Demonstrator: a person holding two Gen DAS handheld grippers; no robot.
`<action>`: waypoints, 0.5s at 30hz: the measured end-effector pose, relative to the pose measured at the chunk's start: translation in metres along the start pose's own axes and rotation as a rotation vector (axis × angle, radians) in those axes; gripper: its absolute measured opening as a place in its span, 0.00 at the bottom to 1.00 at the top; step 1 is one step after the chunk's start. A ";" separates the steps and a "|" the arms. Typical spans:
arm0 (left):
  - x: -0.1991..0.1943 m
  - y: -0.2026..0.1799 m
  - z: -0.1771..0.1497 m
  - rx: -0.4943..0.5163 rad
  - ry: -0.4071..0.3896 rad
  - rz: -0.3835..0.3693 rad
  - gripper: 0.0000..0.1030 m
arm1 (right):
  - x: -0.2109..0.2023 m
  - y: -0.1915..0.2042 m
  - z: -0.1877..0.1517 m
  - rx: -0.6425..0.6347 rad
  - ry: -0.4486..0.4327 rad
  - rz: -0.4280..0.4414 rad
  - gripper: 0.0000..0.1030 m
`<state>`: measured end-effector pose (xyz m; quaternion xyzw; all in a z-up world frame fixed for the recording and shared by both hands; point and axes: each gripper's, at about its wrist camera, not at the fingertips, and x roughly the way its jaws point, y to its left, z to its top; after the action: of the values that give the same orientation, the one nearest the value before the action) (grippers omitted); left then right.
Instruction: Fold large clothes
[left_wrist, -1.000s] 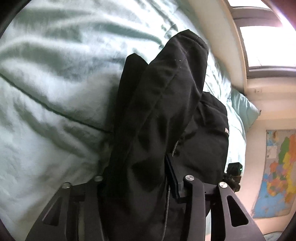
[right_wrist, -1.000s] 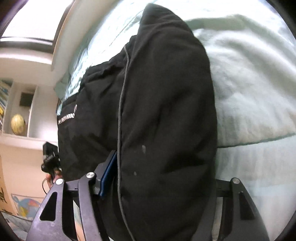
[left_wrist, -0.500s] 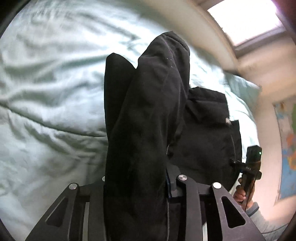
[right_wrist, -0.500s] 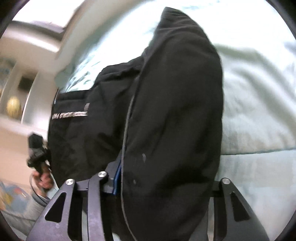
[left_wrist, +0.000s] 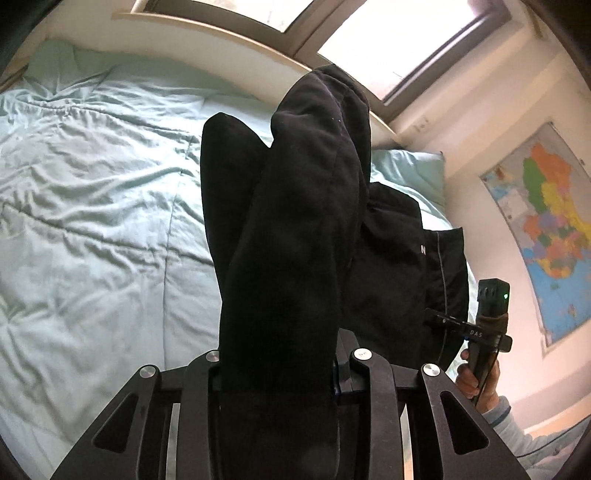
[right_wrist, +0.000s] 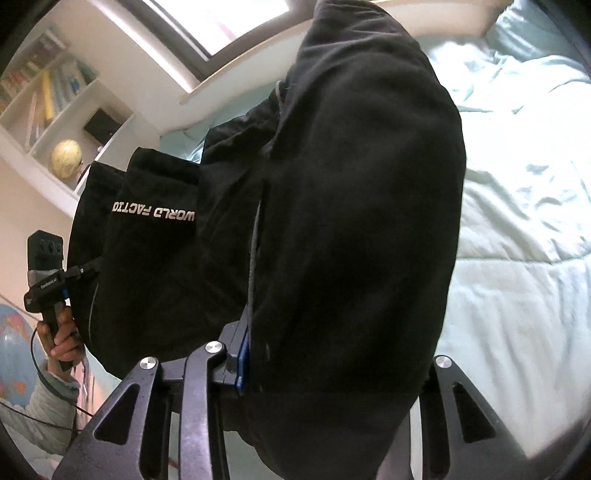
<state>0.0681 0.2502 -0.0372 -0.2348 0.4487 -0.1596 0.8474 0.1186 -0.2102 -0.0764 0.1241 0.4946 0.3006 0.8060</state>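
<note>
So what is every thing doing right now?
Black garment: bunched, lifted off the bed, clamped at both ends.
Left gripper: shut on the garment.
Right gripper: shut on the garment.
Bed cover: spread out, wrinkled.
Window: bright; open or closed unclear.

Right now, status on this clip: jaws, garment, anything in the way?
Left gripper and right gripper both clamped on the black garment, jaws just closed tighter. Garment bunched, hanging between them above the bed. Nothing in the way.
</note>
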 end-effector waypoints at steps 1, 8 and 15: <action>-0.003 -0.003 -0.007 -0.005 0.005 -0.008 0.31 | -0.006 0.001 -0.007 0.001 0.006 -0.006 0.41; -0.005 0.001 -0.077 -0.070 0.116 -0.023 0.31 | -0.015 0.012 -0.067 0.018 0.120 -0.068 0.41; 0.047 0.061 -0.149 -0.209 0.279 0.087 0.33 | 0.033 -0.033 -0.129 0.138 0.277 -0.150 0.41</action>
<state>-0.0275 0.2405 -0.1749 -0.2773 0.5859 -0.1062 0.7540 0.0287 -0.2289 -0.1785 0.0992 0.6283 0.2194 0.7398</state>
